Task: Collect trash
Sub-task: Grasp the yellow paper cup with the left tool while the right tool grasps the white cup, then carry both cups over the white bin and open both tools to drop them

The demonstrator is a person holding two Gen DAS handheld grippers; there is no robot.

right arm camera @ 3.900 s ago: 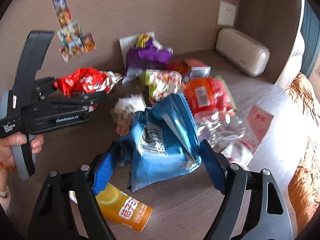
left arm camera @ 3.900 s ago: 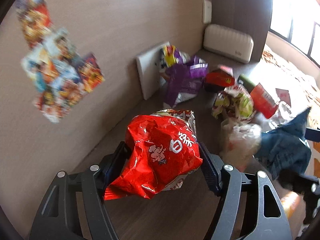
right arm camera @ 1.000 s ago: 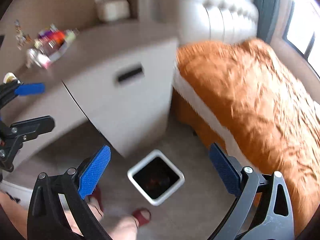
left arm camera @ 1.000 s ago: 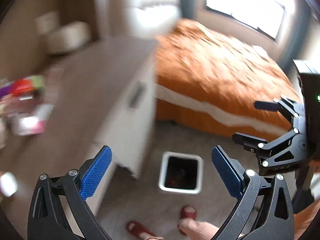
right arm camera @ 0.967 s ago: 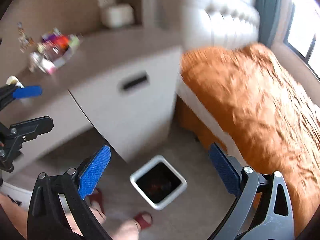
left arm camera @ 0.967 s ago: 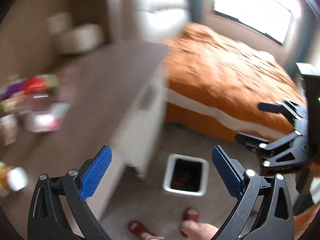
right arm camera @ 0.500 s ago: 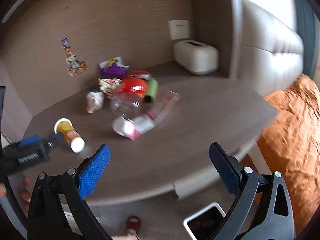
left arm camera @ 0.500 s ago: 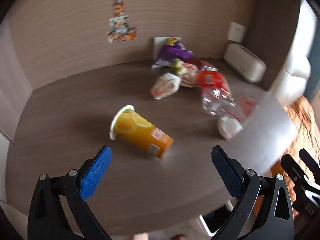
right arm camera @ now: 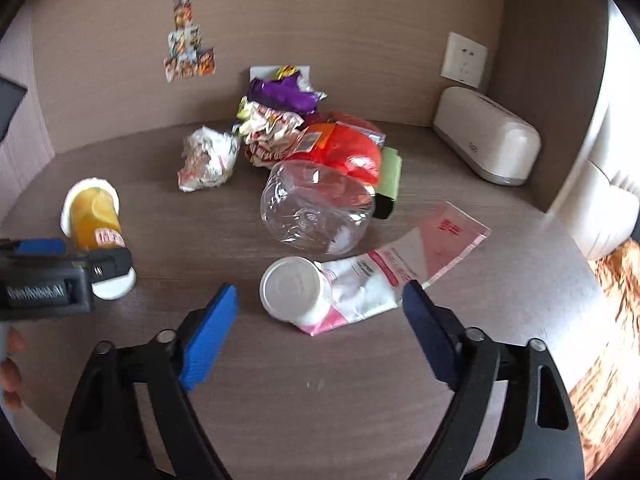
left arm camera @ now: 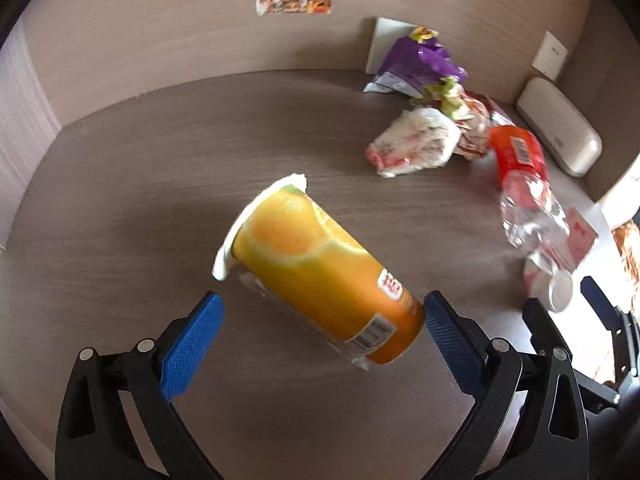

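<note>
An orange juice cup (left arm camera: 320, 276) lies on its side on the brown desk (left arm camera: 120, 200); it also shows in the right wrist view (right arm camera: 94, 216). My left gripper (left arm camera: 320, 336) is open with its blue pads on either side of the cup's base, not touching. My right gripper (right arm camera: 320, 328) is open just in front of a white cup (right arm camera: 296, 290) in a pink-white wrapper (right arm camera: 360, 284). Behind it lie a clear plastic bottle (right arm camera: 320, 204) with a red label, a crumpled white wrapper (right arm camera: 206, 160) and a purple bag (right arm camera: 280, 96).
A beige box (right arm camera: 486, 146) stands at the back right under a wall socket (right arm camera: 464, 60). Stickers (right arm camera: 186, 44) are on the wall. A clear pink-printed bag (right arm camera: 448, 236) lies right of the bottle. The orange bed (right arm camera: 616, 312) is past the desk's right edge.
Both grippers have dropped closer to the desk. The left one now straddles the orange cup; the right one has come up to the white cup.
</note>
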